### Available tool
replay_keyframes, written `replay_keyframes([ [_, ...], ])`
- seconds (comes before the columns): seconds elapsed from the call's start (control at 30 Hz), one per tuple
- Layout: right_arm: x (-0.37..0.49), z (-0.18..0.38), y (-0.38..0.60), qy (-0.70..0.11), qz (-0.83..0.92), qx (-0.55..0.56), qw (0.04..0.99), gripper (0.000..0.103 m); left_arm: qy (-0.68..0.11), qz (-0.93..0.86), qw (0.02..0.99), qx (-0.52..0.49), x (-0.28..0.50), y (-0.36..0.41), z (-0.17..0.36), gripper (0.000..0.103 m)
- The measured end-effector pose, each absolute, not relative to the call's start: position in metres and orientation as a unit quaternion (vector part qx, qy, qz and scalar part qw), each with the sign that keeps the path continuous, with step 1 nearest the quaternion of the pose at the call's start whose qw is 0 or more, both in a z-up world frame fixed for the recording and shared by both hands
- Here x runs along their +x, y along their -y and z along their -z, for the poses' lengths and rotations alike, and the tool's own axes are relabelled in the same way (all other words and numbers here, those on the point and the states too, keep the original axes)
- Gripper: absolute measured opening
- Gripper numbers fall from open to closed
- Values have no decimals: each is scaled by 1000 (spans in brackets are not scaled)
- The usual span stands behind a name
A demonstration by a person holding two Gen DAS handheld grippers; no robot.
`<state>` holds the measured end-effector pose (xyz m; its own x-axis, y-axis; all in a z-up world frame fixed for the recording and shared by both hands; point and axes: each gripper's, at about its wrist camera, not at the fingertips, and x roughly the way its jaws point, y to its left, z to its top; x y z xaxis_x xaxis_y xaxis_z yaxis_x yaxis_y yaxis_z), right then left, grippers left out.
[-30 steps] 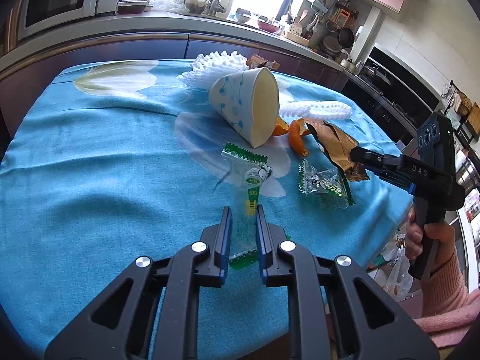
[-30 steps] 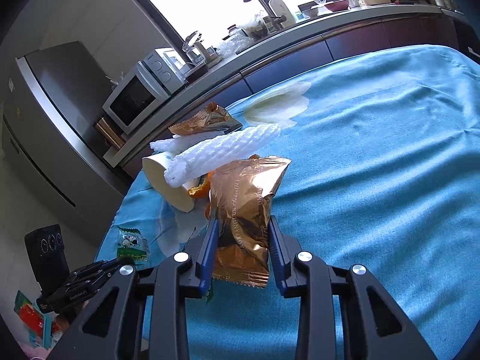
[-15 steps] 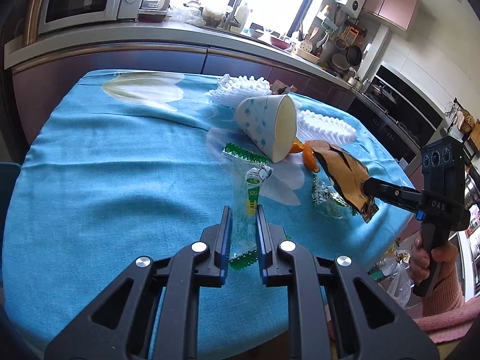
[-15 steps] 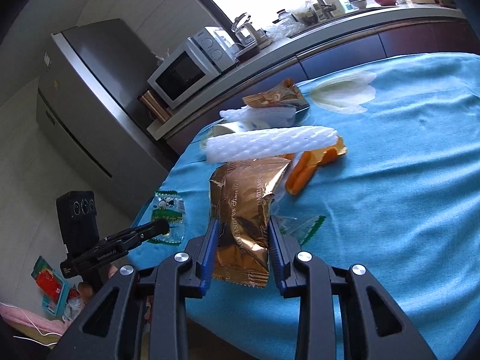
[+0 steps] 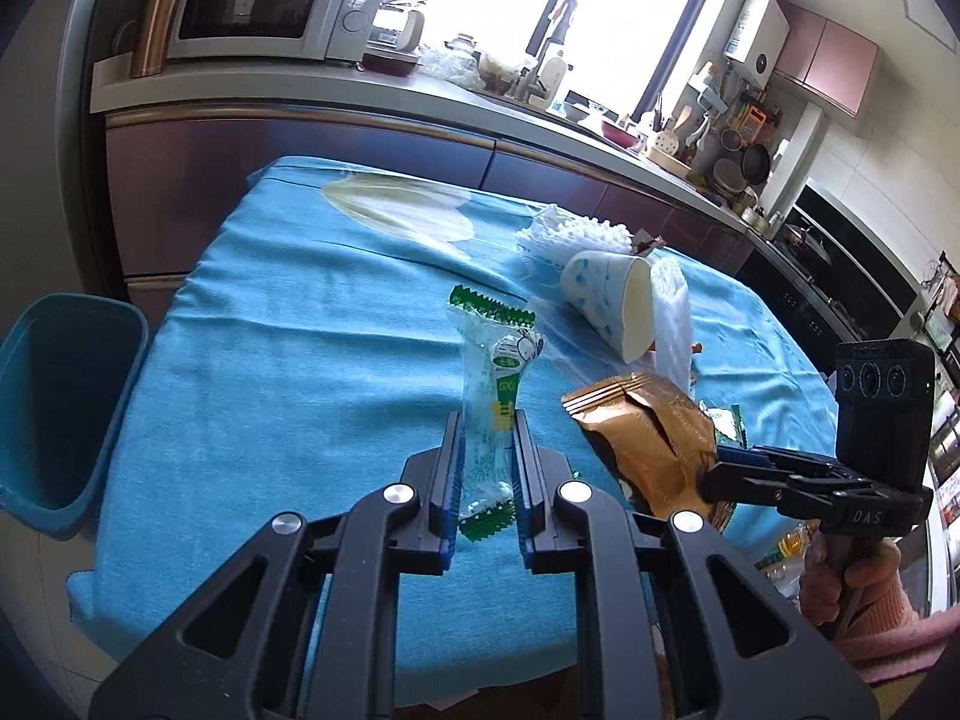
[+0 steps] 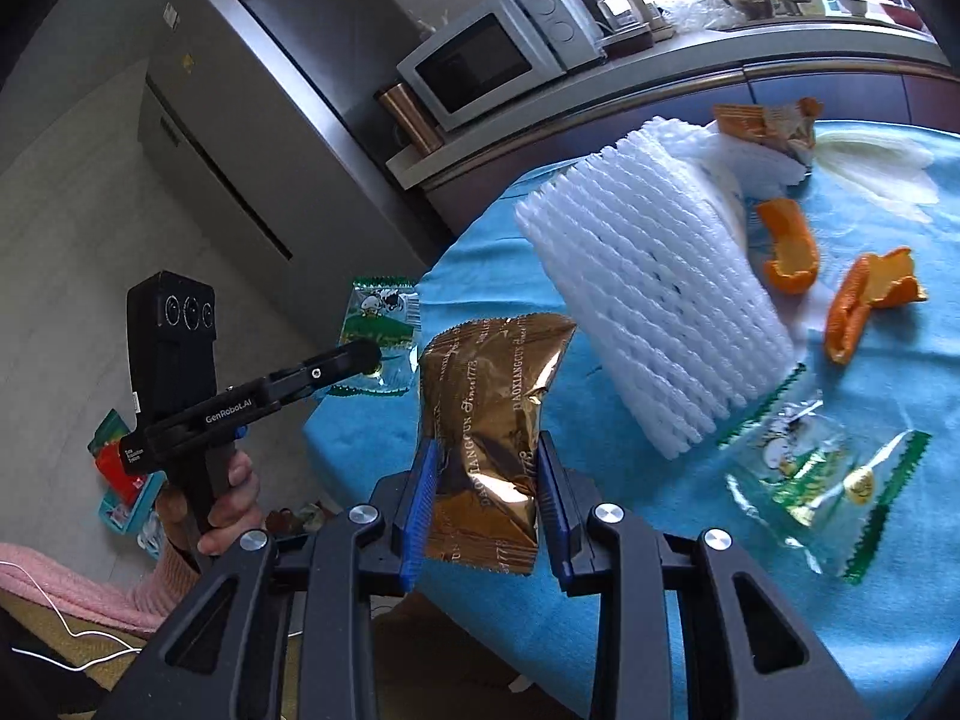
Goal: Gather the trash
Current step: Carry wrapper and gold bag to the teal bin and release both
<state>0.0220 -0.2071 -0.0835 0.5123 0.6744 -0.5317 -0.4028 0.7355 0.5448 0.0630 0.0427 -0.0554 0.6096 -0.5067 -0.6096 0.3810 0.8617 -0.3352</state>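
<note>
Best carried level and slow toward the teal bin (image 5: 66, 396), left of the blue-clothed surface (image 5: 300, 360), releasing only once over its mouth. Nearest: left claw (image 5: 486, 450) nearly together, clamped on a clear green-edged wrapper (image 5: 495, 372). Right claw (image 6: 485, 468) wider, pinching a gold foil packet (image 6: 492, 396). Beyond on the surface: foam netting (image 6: 654, 306), paper cup (image 5: 612, 306), orange peel (image 6: 864, 294).

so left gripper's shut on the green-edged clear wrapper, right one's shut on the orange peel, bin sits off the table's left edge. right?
Not quite: the right gripper is shut on the gold snack bag, as the right wrist view shows. The orange peel lies loose on the table. The rest holds: the left gripper clamps the clear wrapper, with the bin off the table's left edge.
</note>
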Motion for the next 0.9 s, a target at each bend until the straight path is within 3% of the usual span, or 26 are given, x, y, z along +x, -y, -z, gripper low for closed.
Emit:
replay_keyframes([
  [0.9,92,63,75,-371,-430,95,818,30,-318,79,933,-147,50,-207,34,15],
])
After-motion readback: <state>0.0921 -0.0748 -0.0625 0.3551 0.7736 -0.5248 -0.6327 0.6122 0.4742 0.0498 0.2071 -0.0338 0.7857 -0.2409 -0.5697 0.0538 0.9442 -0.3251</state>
